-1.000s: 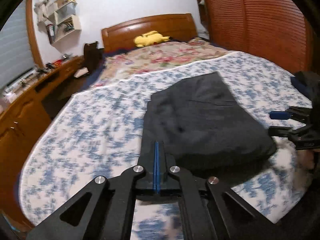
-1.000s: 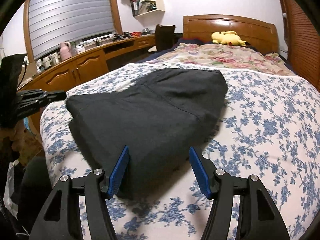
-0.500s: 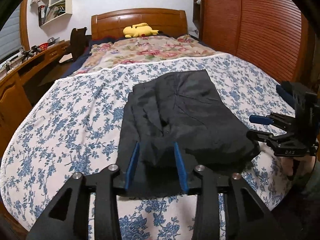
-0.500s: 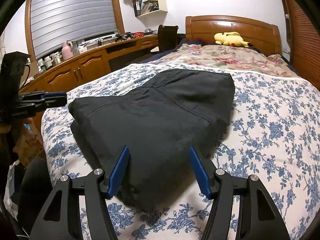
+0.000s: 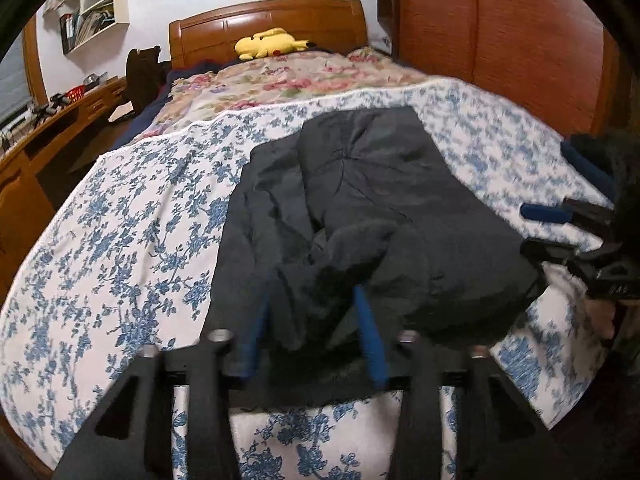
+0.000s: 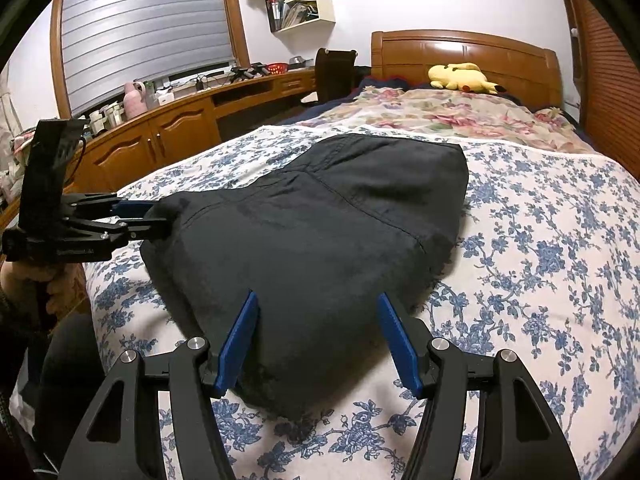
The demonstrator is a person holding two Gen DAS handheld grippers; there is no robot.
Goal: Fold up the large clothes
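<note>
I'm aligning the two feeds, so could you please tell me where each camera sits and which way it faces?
Left wrist: on the left claw, low at the bed's foot, facing the headboard; its open blue fingers straddle the dark garment.
Right wrist: on the right claw, same direction; fingers open.
Shared: garment, yellow plush, each other's claw.

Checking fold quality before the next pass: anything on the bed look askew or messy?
Yes. The dark garment lies folded on the blue floral bedspread, but its near-left end is rumpled: a loose flap bunches up between the open left claw fingers, not flat. From the right claw, also open, the top looks smooth.
</note>
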